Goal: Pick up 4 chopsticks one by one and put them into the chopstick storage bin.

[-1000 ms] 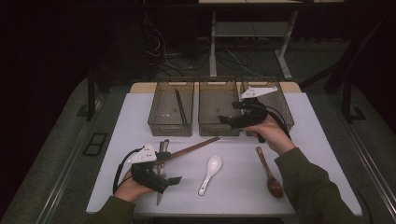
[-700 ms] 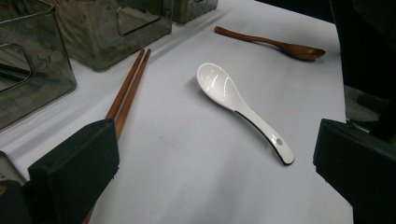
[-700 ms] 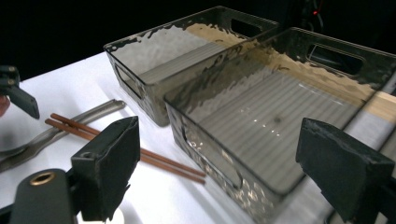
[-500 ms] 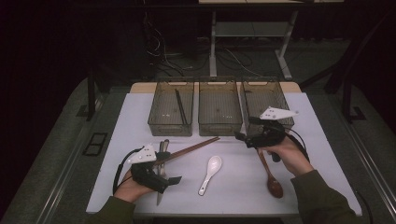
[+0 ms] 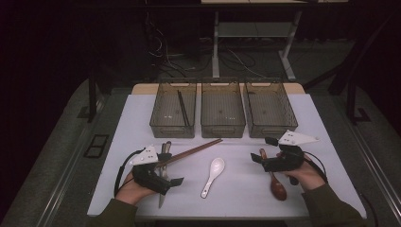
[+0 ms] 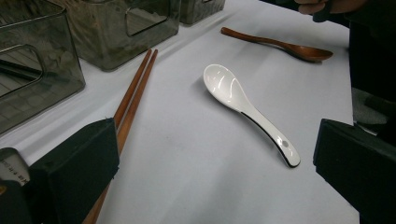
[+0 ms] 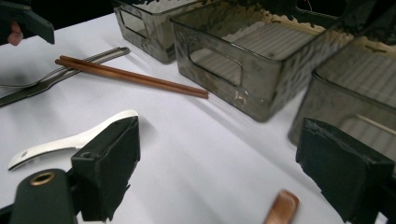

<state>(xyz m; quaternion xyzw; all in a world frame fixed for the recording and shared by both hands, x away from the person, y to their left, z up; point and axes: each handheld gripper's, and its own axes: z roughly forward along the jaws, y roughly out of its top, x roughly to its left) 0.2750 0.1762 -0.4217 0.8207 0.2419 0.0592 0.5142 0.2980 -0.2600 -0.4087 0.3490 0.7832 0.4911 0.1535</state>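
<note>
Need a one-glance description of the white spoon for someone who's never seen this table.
Start at the row of three smoky clear bins along the far side of the white table. In front of the middle bin, between the person's two hands, lies the white ceramic soup spoon. It is the one glossy white utensil; the chopsticks and wooden spoon nearby are brown.

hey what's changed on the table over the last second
The right hand-held gripper came back from the right bin and down over the wooden spoon's handle, jaws open, nothing held. The left hand-held gripper, chopsticks, white spoon and bins stayed put.
</note>
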